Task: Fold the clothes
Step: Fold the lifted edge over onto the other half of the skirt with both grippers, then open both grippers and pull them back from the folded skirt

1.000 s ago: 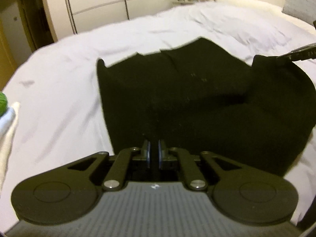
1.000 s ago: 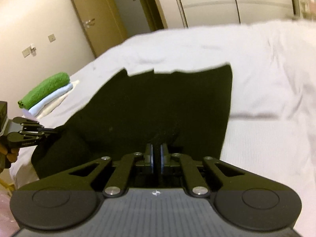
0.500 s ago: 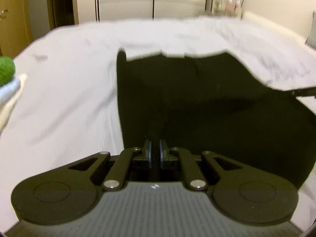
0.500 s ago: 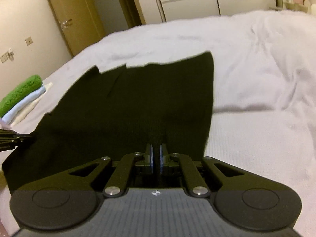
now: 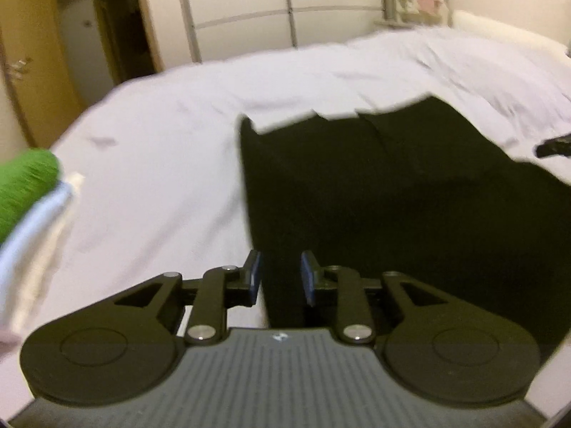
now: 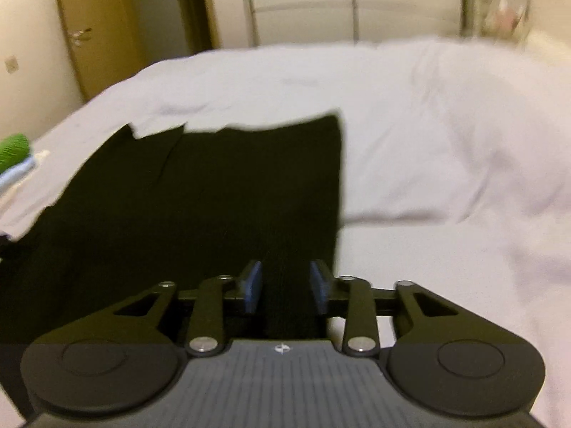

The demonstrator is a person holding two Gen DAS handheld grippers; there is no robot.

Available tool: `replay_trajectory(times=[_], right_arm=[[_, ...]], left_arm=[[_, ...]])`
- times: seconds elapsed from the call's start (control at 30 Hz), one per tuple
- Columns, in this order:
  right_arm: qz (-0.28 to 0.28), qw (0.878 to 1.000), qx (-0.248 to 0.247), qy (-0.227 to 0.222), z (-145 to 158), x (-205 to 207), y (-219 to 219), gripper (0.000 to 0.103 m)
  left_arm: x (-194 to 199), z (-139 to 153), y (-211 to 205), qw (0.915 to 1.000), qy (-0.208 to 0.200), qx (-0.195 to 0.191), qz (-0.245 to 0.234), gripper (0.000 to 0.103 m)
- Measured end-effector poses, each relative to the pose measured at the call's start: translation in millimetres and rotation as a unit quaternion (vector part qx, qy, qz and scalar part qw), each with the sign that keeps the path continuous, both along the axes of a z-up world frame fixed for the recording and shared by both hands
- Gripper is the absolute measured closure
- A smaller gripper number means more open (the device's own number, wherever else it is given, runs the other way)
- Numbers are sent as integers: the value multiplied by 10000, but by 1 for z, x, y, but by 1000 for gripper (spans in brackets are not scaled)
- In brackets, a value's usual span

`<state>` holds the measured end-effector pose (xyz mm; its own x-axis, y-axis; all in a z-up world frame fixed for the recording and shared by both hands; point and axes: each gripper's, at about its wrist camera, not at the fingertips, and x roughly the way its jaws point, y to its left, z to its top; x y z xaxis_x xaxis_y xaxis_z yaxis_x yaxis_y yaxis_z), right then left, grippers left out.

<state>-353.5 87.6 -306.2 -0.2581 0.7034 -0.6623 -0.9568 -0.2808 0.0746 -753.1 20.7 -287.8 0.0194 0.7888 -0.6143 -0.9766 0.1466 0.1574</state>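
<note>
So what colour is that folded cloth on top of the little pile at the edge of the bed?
Bright green folded cloth, clearest in the left wrist view.

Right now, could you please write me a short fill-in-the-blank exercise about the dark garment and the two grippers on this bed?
1. The flat black cloth garment lies on a ____ bedsheet.
2. The top piece of the folded clothes stack is ____.
3. The left gripper and right gripper have ____ pads, and their jaws are opening with black cloth between them.

Missing words: white; green; blue
</note>
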Motion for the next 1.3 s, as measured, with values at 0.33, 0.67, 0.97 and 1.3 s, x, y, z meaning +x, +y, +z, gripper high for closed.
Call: replay_trajectory(times=[0.33,0.67,0.97,1.3], right_arm=[[439,9986,-15,-289,-21,-49,7,72],[-451,9959,-228,750,-29,5,8,73],[-348,9982,165,451,-10,3,-120,72],[-650,9975,-179,206,-37,16,-122,103]], left_arm=[[55,-31,48,9981,34,-247,-564,87],[7,-15,15,9993,-298,-175,150,90],[24,-7,-103,9995,233,-192,-44,90],[20,-32,-101,9975,207,-438,516,90]])
